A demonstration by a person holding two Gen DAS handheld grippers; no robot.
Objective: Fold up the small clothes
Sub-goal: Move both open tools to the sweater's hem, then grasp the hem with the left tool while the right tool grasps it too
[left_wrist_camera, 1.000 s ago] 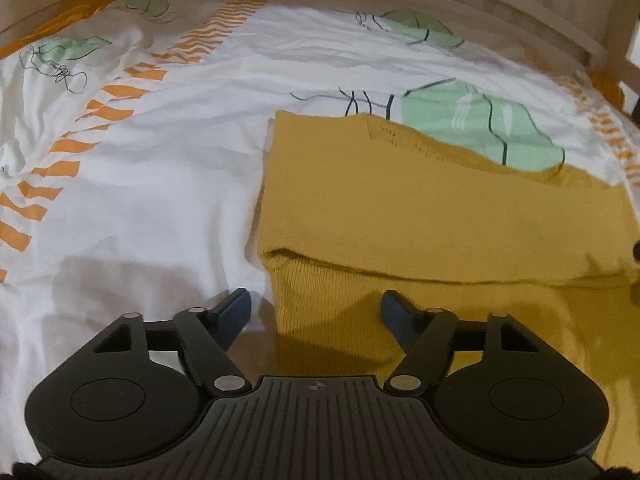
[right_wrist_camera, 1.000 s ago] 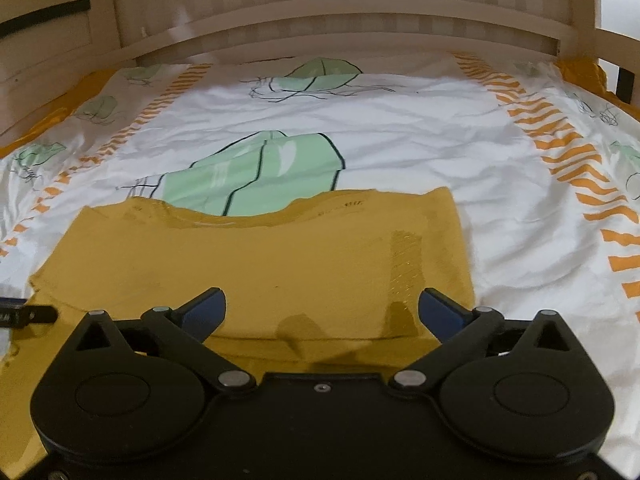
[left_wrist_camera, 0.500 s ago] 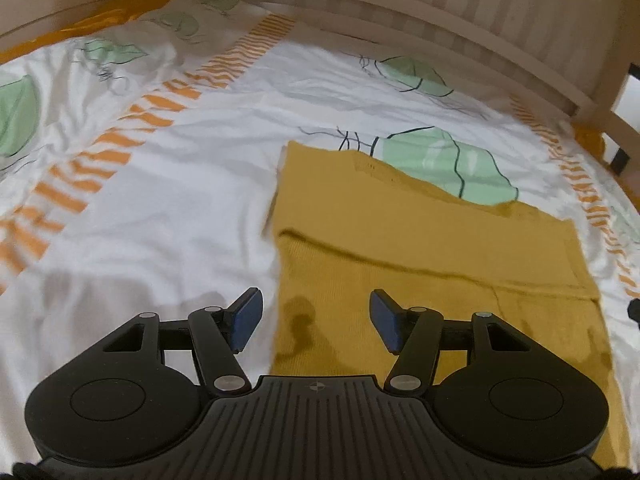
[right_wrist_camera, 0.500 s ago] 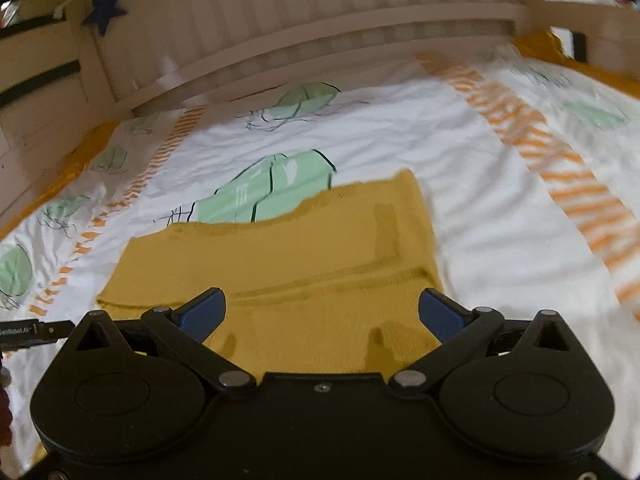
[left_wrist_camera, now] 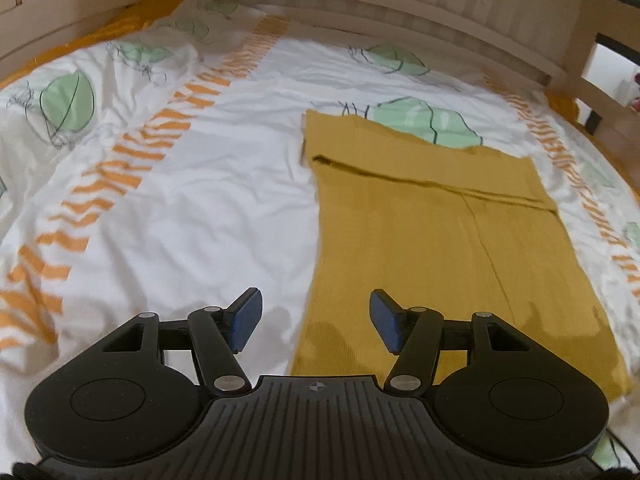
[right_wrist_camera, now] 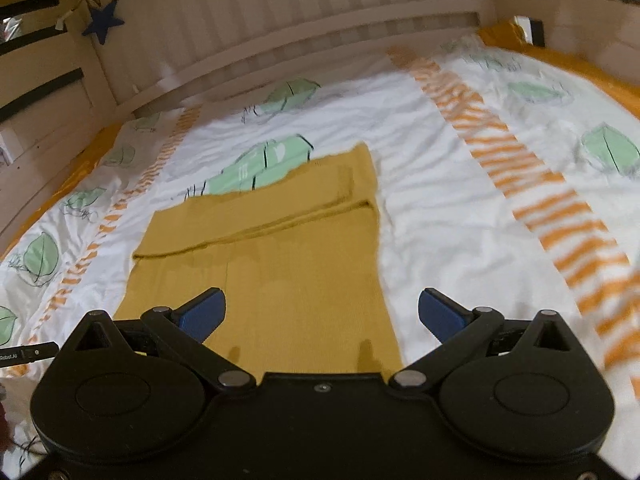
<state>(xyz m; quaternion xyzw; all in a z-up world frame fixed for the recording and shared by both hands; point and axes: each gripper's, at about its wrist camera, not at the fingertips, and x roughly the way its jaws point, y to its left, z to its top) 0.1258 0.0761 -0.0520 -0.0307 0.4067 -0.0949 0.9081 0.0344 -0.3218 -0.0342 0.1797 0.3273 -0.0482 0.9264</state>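
Between folds. Mustard knit garment point(left_wrist_camera: 432, 240) flat on bed quilt point(left_wrist_camera: 200, 208), far end already folded over. Left claw point(left_wrist_camera: 316, 322) and right claw point(right_wrist_camera: 322, 316) both apart, empty. Next: grab near hem corners, fold away.

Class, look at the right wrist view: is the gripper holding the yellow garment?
No. The right gripper is open and empty above the yellow garment, which lies flat on the bedsheet.

Matt ribbed-knit mustard garment point(left_wrist_camera: 432, 240) on smooth printed cotton duvet point(left_wrist_camera: 200, 208).
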